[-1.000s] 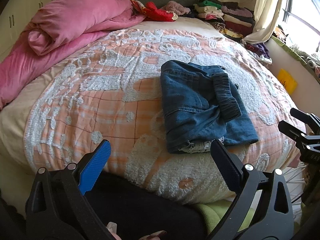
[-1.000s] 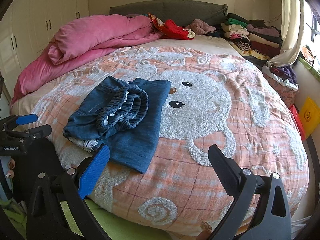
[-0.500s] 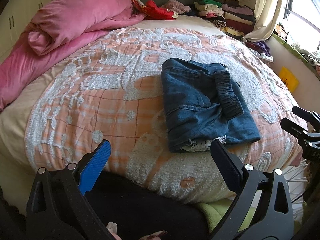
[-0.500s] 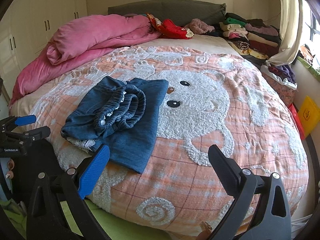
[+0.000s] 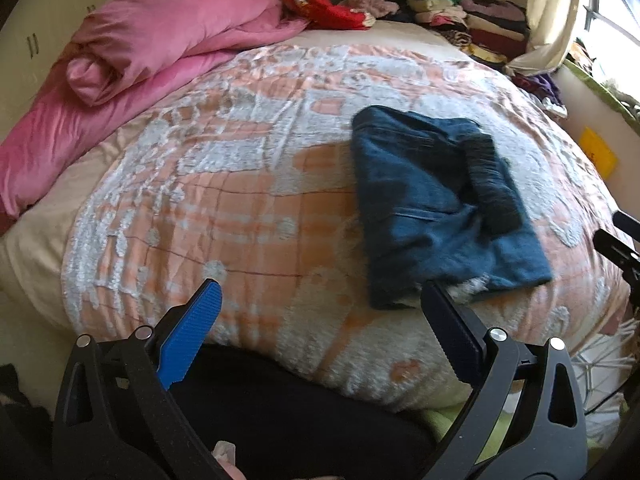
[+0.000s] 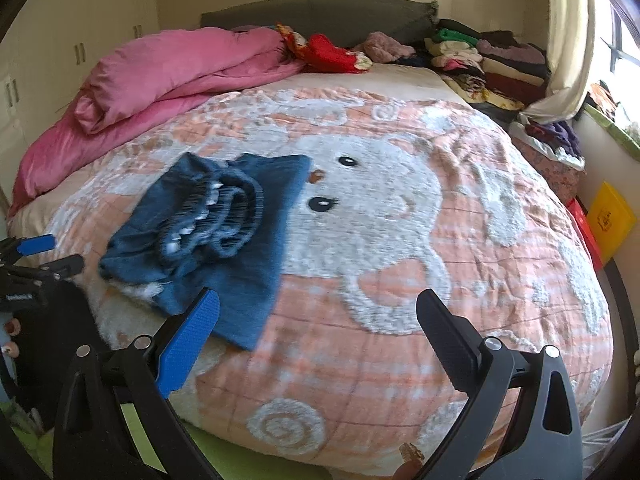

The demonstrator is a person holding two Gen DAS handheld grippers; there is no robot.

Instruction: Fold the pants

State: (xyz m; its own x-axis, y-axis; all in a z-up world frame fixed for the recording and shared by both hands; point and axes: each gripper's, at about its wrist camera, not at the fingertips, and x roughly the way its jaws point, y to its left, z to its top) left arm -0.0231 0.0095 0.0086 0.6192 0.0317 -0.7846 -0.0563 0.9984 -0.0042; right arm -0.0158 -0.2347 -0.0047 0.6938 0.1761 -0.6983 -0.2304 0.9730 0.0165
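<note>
Left wrist view first: we see no box or basket here, only the bed (image 5: 240,208) carrying everything. Our left hand-held gripper (image 5: 320,312) sits at the bottom of the frame with its blue and black fingers spread wide apart and nothing between them. The folded denim pants (image 5: 436,204) lie on the peach and white quilt (image 5: 224,216) at centre right, the gathered waistband along their right side and a pale frayed edge at the near end. The black finger's tip overlaps the near edge of the pants in the picture; we cannot tell whether it touches. The pink duvet (image 5: 132,60) is bundled at upper left, and a stack of folded clothes (image 5: 472,24) fills the upper right. Against the frame half a second ago, the pants sit a little lower and further right in the frame, and the picture is now blurred. The right hand-held gripper (image 5: 620,240) shows at the right edge.

Right wrist view: our right hand-held gripper (image 6: 318,312) is likewise spread open and empty at the bottom. The pants (image 6: 224,232) lie at centre left, above and just beyond the blue finger, beside the white bear face on the quilt (image 6: 400,216). They appear slightly lower in the frame than half a second ago. The left hand-held gripper (image 6: 36,256) pokes in at the left edge, open, near the pants' left side.
</note>
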